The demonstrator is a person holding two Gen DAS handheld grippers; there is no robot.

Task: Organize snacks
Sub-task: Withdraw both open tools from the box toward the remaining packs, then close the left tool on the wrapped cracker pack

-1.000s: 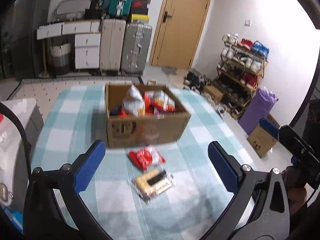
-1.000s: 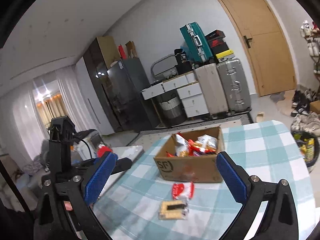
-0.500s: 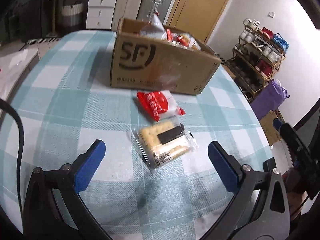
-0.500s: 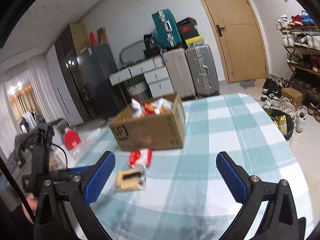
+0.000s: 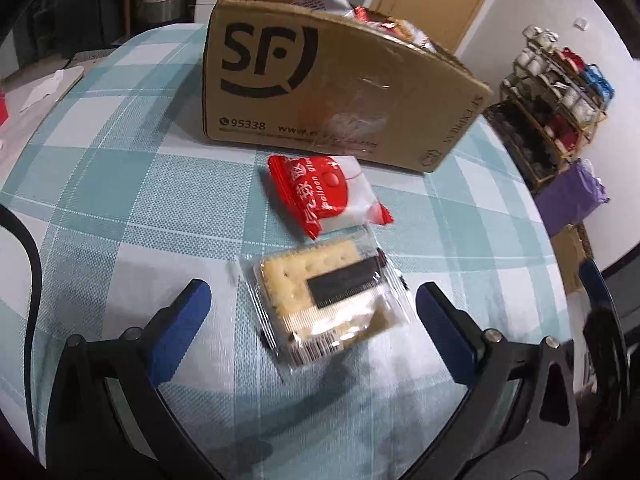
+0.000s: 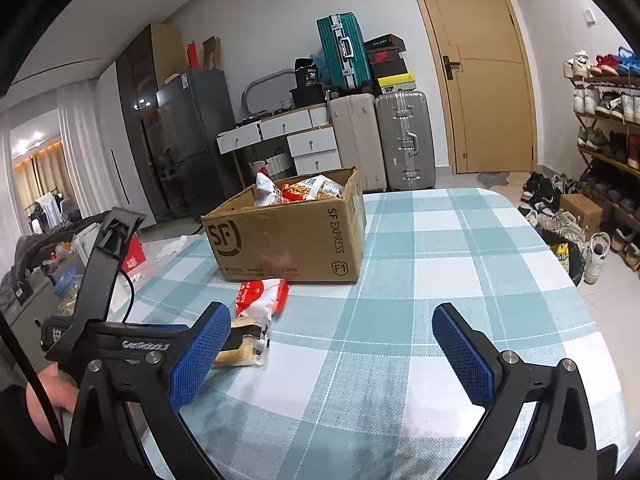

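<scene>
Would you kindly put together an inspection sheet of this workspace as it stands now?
Surface: table under a teal-and-white checked cloth.
Job's things: brown cardboard SF box holding snack bags; red-and-white snack packet lying in front of it; clear-wrapped cracker pack nearest, its upper edge meeting the red packet.
Clutter: white papers and a red item at the table's left edge.
Grippers: left gripper open, straddling the cracker pack without touching it; right gripper open over bare cloth.
Cables: black cable at the left of the left wrist view.
Surroundings: suitcases, white drawers, wooden door, shoe rack.
</scene>
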